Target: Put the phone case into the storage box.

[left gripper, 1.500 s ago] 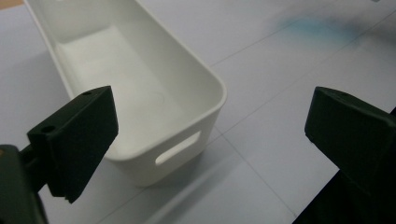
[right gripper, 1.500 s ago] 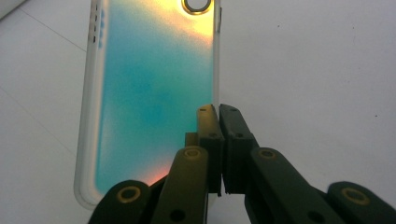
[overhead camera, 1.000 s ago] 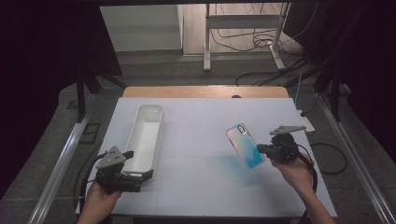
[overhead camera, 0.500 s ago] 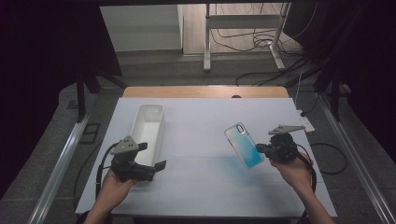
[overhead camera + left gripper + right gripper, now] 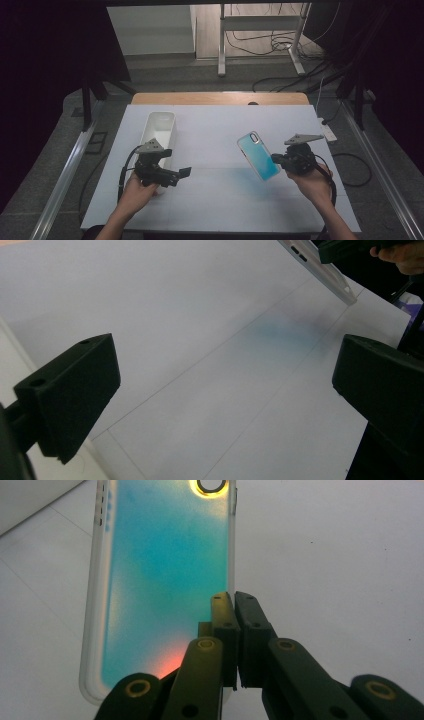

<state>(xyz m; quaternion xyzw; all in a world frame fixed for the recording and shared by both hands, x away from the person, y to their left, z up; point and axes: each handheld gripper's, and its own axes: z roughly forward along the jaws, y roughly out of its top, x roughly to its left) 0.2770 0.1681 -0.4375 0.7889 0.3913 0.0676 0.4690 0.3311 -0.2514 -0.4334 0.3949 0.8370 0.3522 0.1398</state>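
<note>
Drifting rightward past the white tray (image 5: 159,125), the left gripper (image 5: 184,173) is gaping while the right gripper (image 5: 276,160) is pinching the phone case (image 5: 257,155).

One translucent teal-blue phone case with a clear rim (image 5: 258,155), one long white rectangular plastic tray (image 5: 159,131), two black hand-held tongs, left tongs (image 5: 182,173) and right tongs (image 5: 276,159), one white-topped desk (image 5: 215,130), two hands

high view: above the near edge, facing forward and down on the table (image 5: 210,200). gripper views: close, along their jaws. shared: phone case (image 5: 258,155) beyond both jaw pairs.
</note>
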